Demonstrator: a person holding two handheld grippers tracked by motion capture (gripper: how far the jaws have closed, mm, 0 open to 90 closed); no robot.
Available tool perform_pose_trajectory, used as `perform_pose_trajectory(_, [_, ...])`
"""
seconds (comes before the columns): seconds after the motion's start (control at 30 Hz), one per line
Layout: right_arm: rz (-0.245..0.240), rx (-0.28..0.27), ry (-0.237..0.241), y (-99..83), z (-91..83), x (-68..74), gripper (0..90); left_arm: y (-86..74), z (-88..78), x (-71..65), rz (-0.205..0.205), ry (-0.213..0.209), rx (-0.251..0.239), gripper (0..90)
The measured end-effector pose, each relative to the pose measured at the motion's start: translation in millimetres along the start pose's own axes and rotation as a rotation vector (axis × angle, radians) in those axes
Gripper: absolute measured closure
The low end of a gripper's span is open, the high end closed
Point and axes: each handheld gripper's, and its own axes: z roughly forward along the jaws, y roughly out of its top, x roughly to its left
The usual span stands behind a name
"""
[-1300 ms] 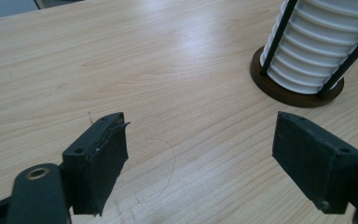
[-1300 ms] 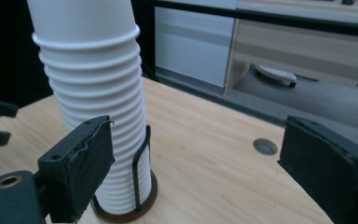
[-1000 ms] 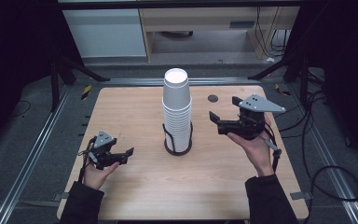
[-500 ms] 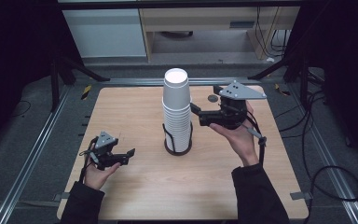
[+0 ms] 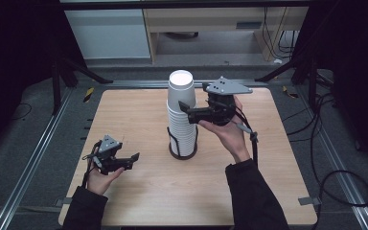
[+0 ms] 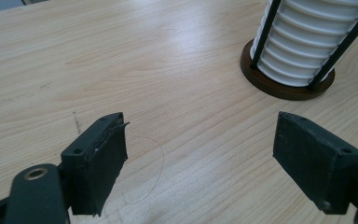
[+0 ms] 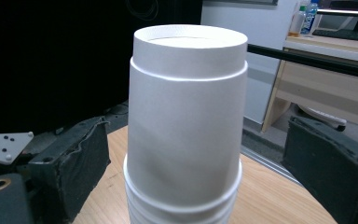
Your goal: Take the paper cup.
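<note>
A tall stack of upside-down white paper cups stands mid-table in a black wire holder on a brown round base. My right gripper is held at the top of the stack, open. In the right gripper view its jaws stand on either side of the top cup with a gap on each side. My left gripper hovers low over the table's front left, open, nothing between its jaws. The stack and its base lie beyond it to the right.
The wooden table sits inside a metal rail frame. A white cabinet and a wooden shelf unit stand behind it. Cables trail on the floor at the right.
My right gripper has moved left from beside the stack up to its top, so its jaws now flank the top cup. The left gripper has barely moved.
</note>
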Motion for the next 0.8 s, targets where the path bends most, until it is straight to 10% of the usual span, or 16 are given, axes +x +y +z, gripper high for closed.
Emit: perform_pose_trajectory(0.8, [0.030,0.025,0.017,-8.3,48.0,0.9,6.9,-0.5,1.7,-0.7,0.006,-0.005,0.007,16.6])
